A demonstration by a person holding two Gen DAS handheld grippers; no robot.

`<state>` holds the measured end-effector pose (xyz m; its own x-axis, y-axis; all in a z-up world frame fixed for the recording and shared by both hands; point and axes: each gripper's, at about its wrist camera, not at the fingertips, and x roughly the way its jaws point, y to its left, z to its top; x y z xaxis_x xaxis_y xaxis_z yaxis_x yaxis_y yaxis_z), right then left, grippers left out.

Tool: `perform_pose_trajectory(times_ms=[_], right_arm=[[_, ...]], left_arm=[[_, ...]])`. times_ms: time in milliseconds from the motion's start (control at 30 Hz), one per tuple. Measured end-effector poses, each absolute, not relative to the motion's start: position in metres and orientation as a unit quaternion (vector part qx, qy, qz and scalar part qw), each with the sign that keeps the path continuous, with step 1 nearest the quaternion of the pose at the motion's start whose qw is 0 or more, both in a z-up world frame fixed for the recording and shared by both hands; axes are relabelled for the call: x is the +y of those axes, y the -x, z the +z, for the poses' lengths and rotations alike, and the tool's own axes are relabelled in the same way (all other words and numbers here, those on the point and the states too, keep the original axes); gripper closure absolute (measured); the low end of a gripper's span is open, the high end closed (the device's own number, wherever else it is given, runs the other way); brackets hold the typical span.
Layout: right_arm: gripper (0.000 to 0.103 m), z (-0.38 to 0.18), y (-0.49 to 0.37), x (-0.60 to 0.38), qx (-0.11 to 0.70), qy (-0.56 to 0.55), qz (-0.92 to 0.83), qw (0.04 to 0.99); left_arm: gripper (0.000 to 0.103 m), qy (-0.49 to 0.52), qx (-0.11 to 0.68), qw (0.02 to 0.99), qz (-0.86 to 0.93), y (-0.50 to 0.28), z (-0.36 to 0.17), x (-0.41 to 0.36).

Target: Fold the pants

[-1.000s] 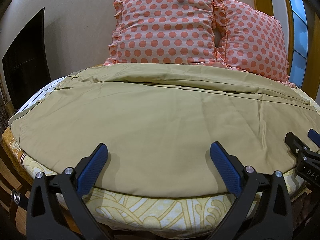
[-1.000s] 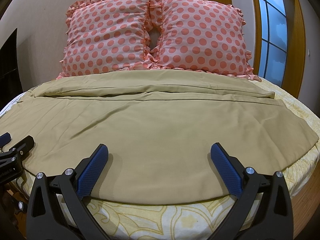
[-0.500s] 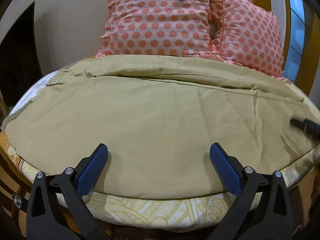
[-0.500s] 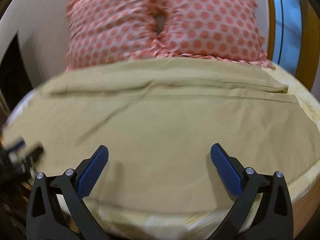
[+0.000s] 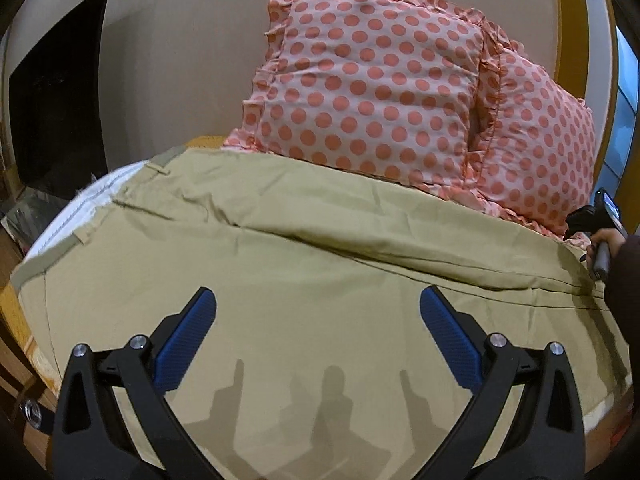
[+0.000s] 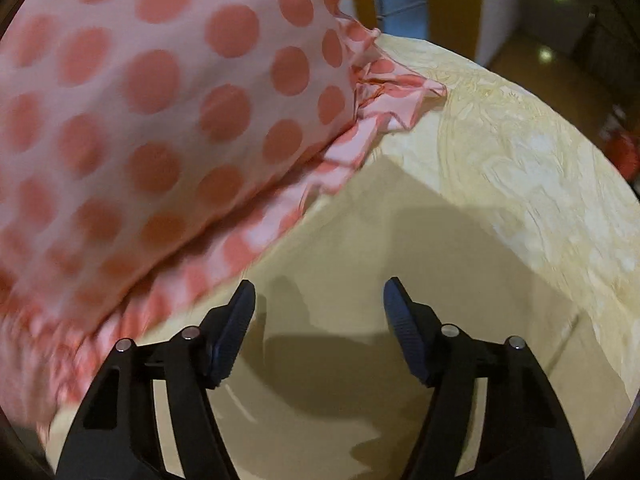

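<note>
Khaki pants (image 5: 304,264) lie spread flat across the bed, waistband at the left, a fold line running across the far side. My left gripper (image 5: 318,320) is open and empty, low over the near part of the pants. My right gripper (image 6: 319,312) is open and empty over the pants' far right end (image 6: 320,380), beside a pillow; it shows in the left wrist view (image 5: 596,216) at the far right edge, held in a hand. The right view is blurred.
Two pink pillows with orange dots (image 5: 372,92) lean on the wall behind the pants; one fills the left of the right wrist view (image 6: 140,132). A cream patterned bedsheet (image 6: 540,184) covers the bed's right side. A dark screen (image 5: 56,92) stands at left.
Both grippers have moved forward over the bed. The right gripper has swung far right and back, to the pants' end by the pillow. Both stay open.
</note>
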<state>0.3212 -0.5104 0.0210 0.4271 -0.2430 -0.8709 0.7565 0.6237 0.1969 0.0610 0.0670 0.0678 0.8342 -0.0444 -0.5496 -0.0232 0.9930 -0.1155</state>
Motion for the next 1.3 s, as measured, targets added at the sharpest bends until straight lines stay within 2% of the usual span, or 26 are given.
perform_pose_trajectory(times_ms=[100,133,167,200,233,300,367,400,467,567,700,800,933,967,1033,1133,1200,1233,1267,1300], right_arm=[[0.036,0.013,-0.346,-0.502,0.445,-0.218,-0.351,0.794],[0.044,0.012,-0.346,-0.497,0.434,-0.205,-0.344,0.807],[0.047,0.011,-0.344,-0.496,0.426,-0.202,-0.334,0.816],[0.053,0.009,-0.342,-0.495,0.419,-0.195,-0.325,0.825],[0.065,0.007,-0.338,-0.495,0.408,-0.187,-0.313,0.837],[0.081,0.003,-0.331,-0.504,0.392,-0.196,-0.292,0.85],[0.095,0.0,-0.318,-0.522,0.374,-0.252,-0.258,0.854],[0.098,0.0,-0.309,-0.533,0.362,-0.294,-0.236,0.853],[0.099,0.005,-0.28,-0.547,0.305,-0.368,-0.179,0.86],[0.099,0.023,-0.22,-0.551,0.225,-0.407,-0.097,0.88],[0.099,0.019,-0.109,-0.537,0.171,-0.463,-0.028,0.869],[0.099,-0.012,-0.045,-0.514,0.188,-0.5,-0.042,0.845],[0.097,-0.042,-0.037,-0.513,0.227,-0.542,-0.04,0.808],[0.095,-0.041,-0.03,-0.509,0.227,-0.547,-0.04,0.804],[0.066,-0.042,-0.028,-0.507,0.231,-0.551,-0.041,0.801],[0.059,-0.037,-0.031,-0.504,0.232,-0.542,-0.043,0.807],[0.062,-0.035,-0.037,-0.503,0.234,-0.533,-0.054,0.811],[0.068,-0.035,-0.043,-0.504,0.243,-0.524,-0.064,0.814],[0.097,-0.038,-0.047,-0.506,0.249,-0.521,-0.059,0.814],[0.099,-0.041,-0.05,-0.509,0.248,-0.524,-0.052,0.813]], left_arm=[[0.002,0.046,0.288,0.956,-0.007,-0.069,0.066,0.065],[0.002,0.044,0.29,0.956,-0.008,-0.07,0.065,0.064],[0.002,0.041,0.291,0.956,-0.011,-0.072,0.064,0.063],[0.002,0.039,0.292,0.956,-0.014,-0.073,0.063,0.063],[0.002,0.039,0.292,0.955,-0.015,-0.073,0.062,0.063],[0.002,0.041,0.292,0.956,-0.018,-0.073,0.061,0.064],[0.002,0.045,0.293,0.955,-0.019,-0.073,0.061,0.066],[0.002,0.048,0.294,0.954,-0.018,-0.073,0.061,0.067],[0.002,0.058,0.295,0.954,-0.014,-0.071,0.063,0.072],[0.002,0.075,0.286,0.955,-0.009,-0.065,0.07,0.082],[0.002,0.1,0.274,0.957,-0.008,-0.065,0.083,0.098],[0.002,0.12,0.265,0.957,-0.012,-0.072,0.094,0.11],[0.002,0.148,0.271,0.951,-0.023,-0.102,0.103,0.123],[0.002,0.151,0.274,0.949,-0.027,-0.112,0.103,0.125],[0.002,0.15,0.287,0.946,-0.024,-0.132,0.102,0.131],[0.002,0.147,0.3,0.943,-0.015,-0.156,0.099,0.139],[0.002,0.147,0.32,0.936,-0.013,-0.176,0.095,0.142],[0.002,0.148,0.327,0.933,-0.015,-0.182,0.094,0.144],[0.002,0.15,0.338,0.929,-0.017,-0.193,0.091,0.145],[0.002,0.151,0.348,0.925,-0.018,-0.204,0.09,0.145]])
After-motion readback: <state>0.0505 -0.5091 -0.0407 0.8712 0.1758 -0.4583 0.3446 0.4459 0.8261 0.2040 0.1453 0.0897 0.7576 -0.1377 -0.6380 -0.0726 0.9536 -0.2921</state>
